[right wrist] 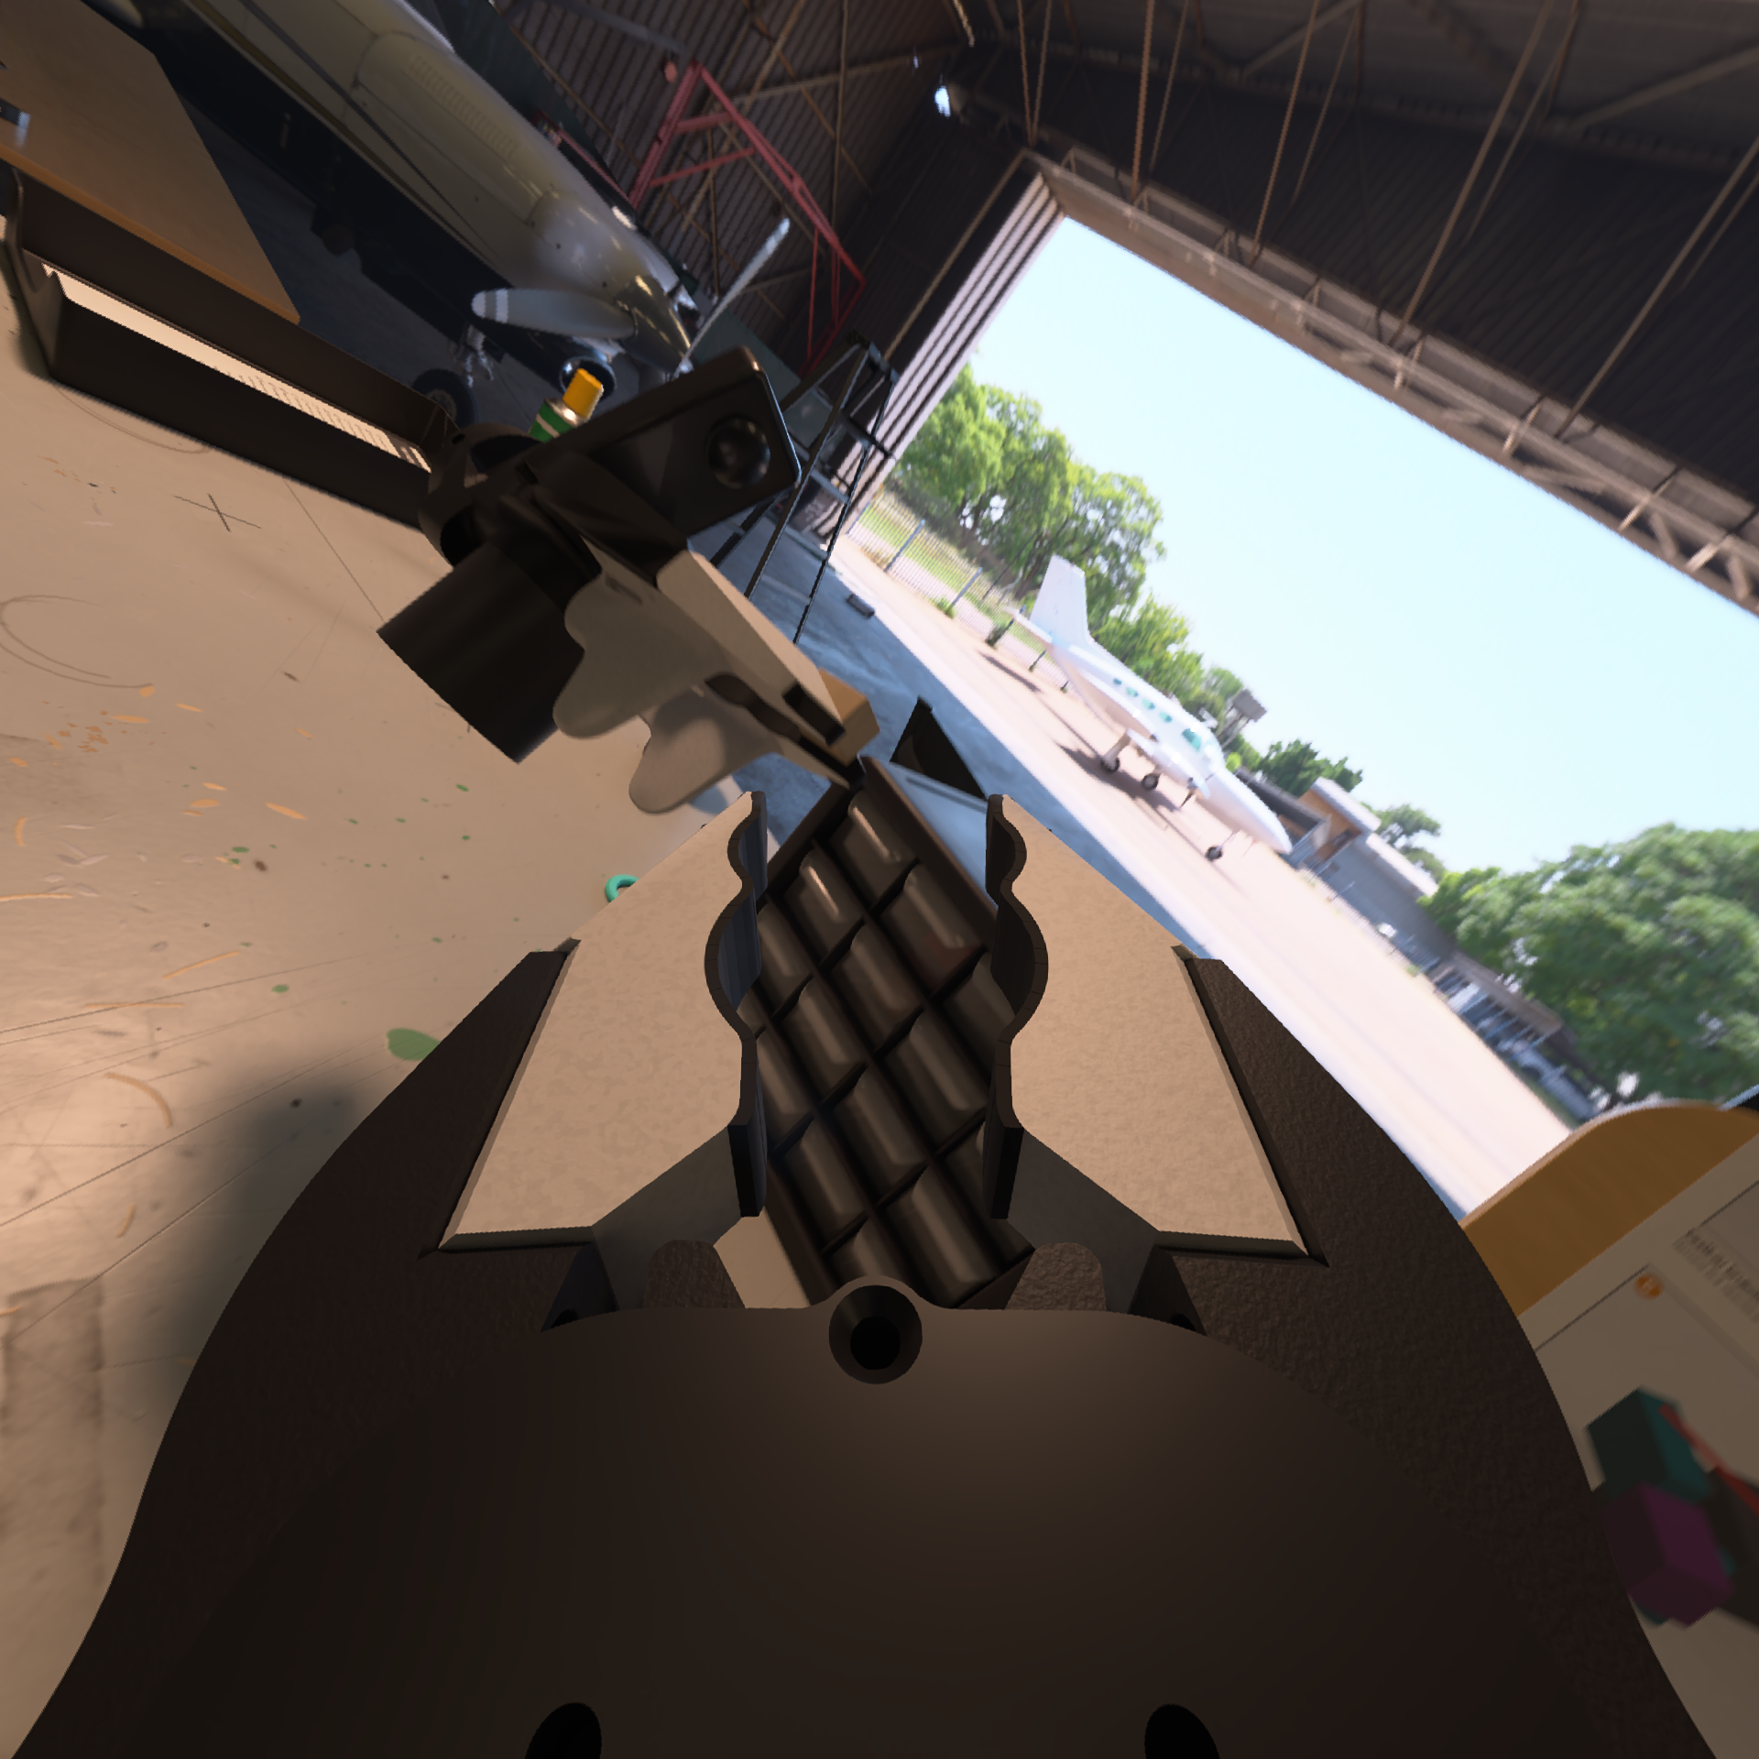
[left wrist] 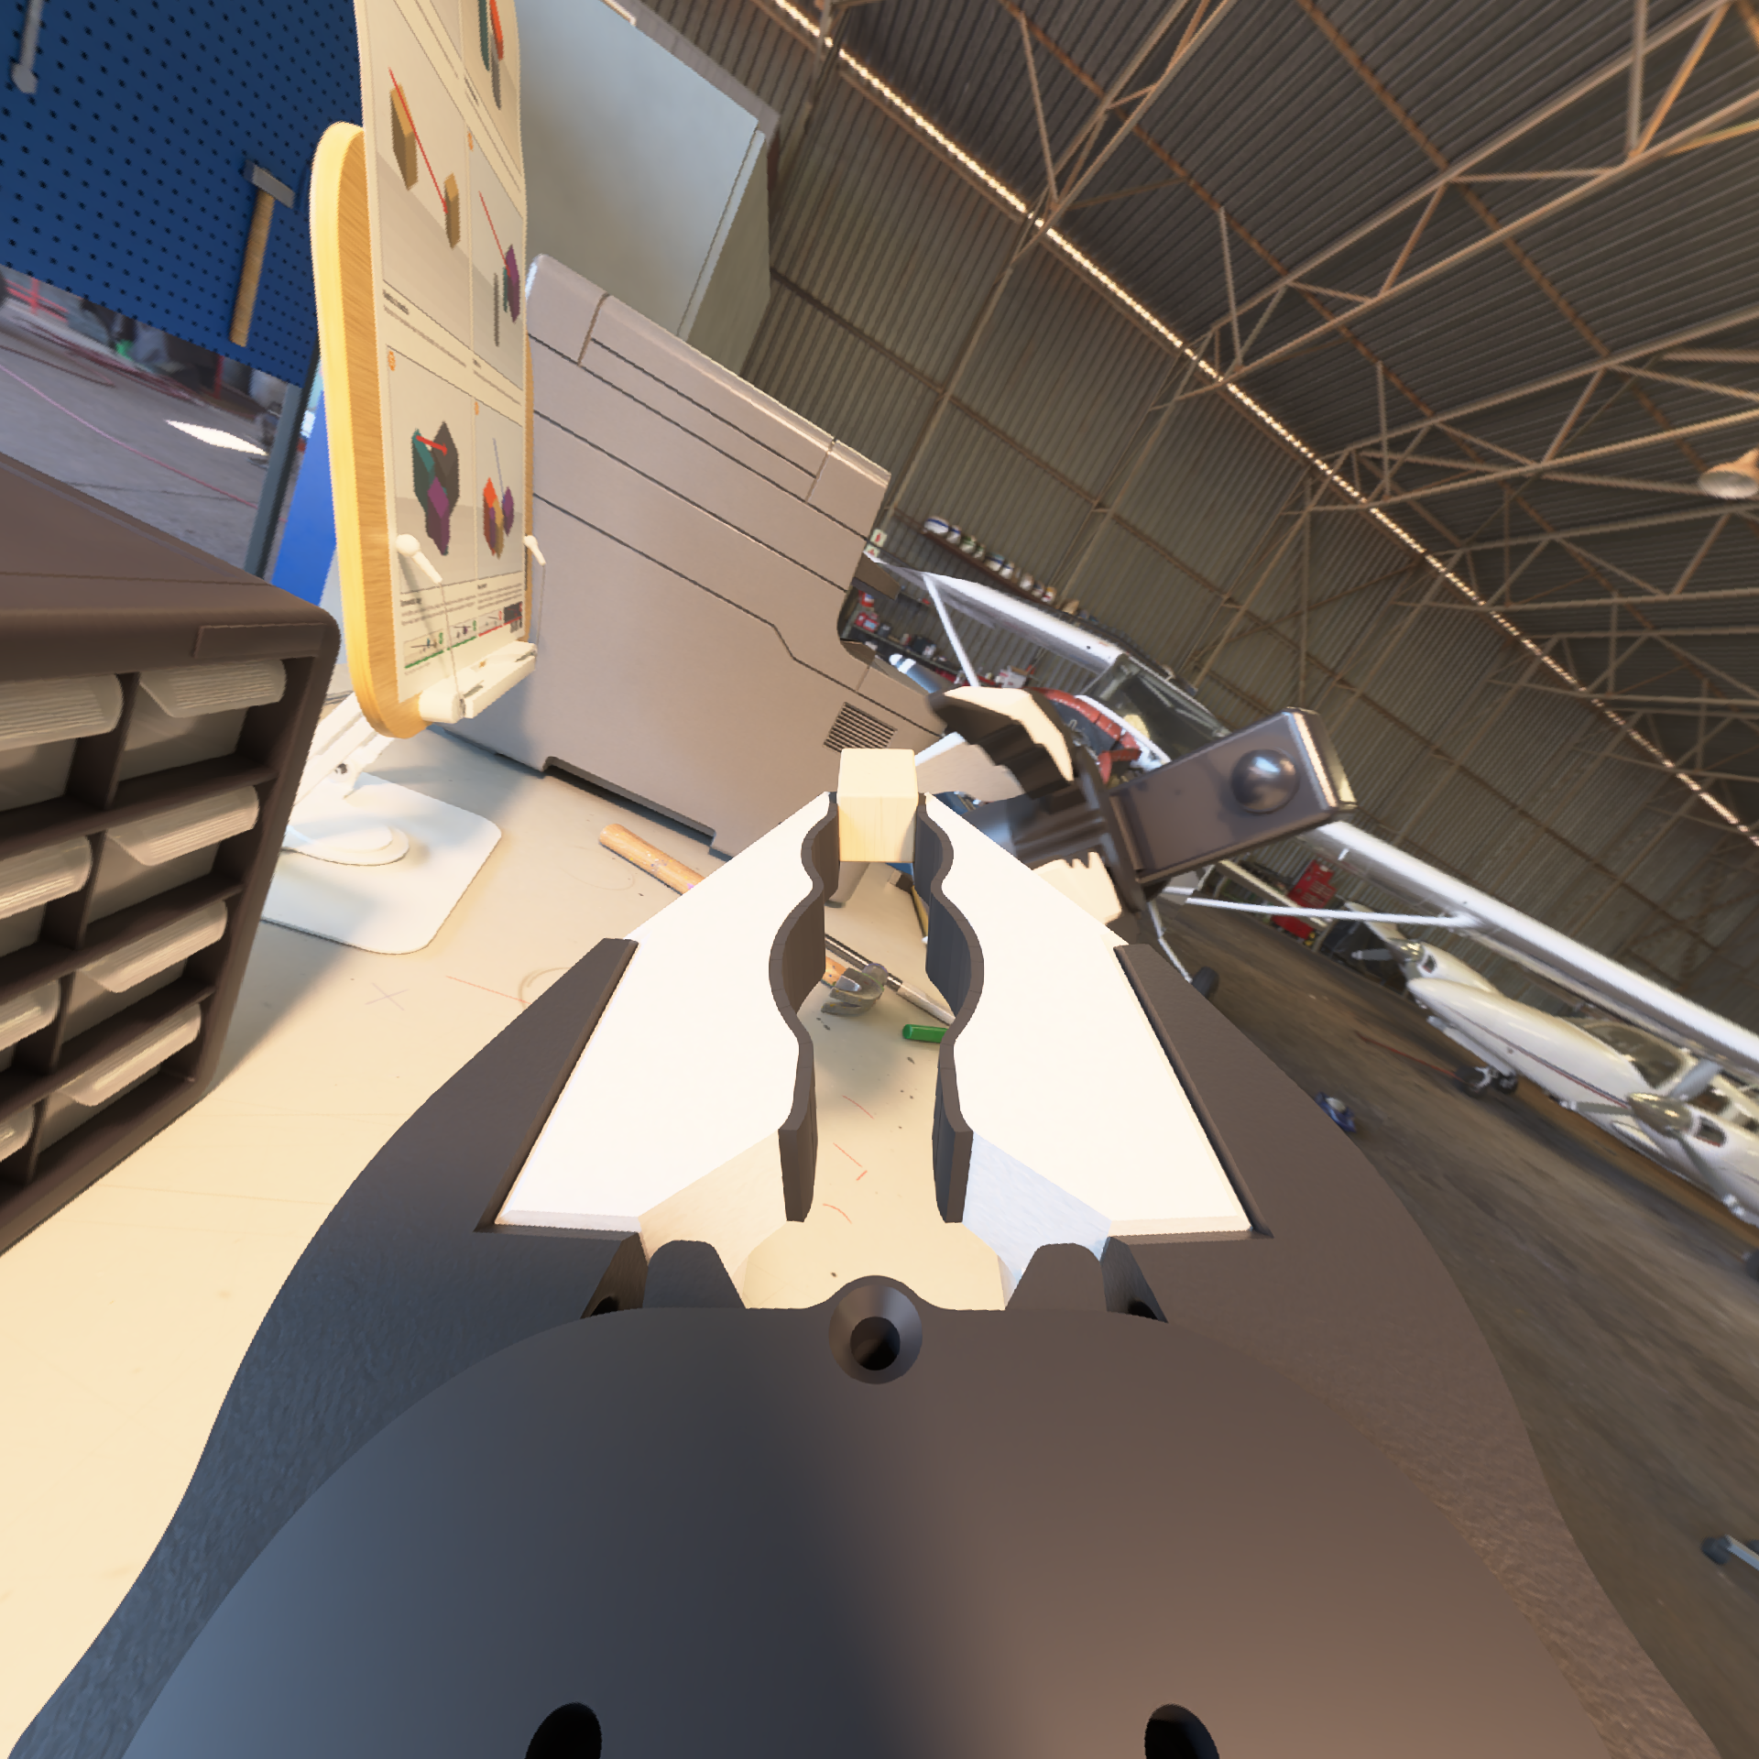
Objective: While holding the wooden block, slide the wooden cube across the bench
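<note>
We hold the wooden block (left wrist: 877,804) pinched at the tips of our left gripper (left wrist: 876,838), lifted clear of the worktop (left wrist: 286,1142), its long axis seemingly running away from us along the fingers (left wrist: 804,952). Our right gripper (right wrist: 876,857) is parted with nothing between its fingers (right wrist: 747,952), hanging near the block's far right. We see no wooden cube in either view, so the slide is not yet begun; next, the right gripper must find the cube and descend to it.
</note>
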Available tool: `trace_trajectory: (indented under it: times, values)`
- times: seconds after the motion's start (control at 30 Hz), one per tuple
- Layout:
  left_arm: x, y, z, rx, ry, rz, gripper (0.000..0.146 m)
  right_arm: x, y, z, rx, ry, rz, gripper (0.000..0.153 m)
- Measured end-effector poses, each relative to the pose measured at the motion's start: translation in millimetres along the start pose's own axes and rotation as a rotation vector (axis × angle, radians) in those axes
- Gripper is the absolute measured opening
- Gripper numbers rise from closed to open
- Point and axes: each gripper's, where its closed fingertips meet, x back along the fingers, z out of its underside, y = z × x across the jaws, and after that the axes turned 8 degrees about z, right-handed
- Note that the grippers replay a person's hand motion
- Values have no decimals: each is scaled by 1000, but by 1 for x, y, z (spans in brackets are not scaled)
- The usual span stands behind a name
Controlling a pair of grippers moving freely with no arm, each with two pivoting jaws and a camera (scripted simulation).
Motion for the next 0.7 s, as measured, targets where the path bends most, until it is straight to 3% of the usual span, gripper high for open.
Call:
trace_trajectory:
  times: [0.17, 0.27, 0.4, 0.57, 0.7]
  values:
    - [3, -5, -14, -16, -102, 29, 14, 5, -6, 21, -232, 111, 31, 47]
    - [1, -30, -21, 10, -60, 90, 14, 4, -11, -6, -169, 70, 59, 47]
    - [2, -53, -26, -148, -46, -1, 14, 7, 2, -37, -96, 27, 42, 47]
    - [6, -63, -46, -120, -46, 85, 14, 3, -16, -40, 10, 72, 61, 47]
    - [15, -40, -43, -103, -66, 12, 14, 4, -7, -22, -10, -7, 16, 44]
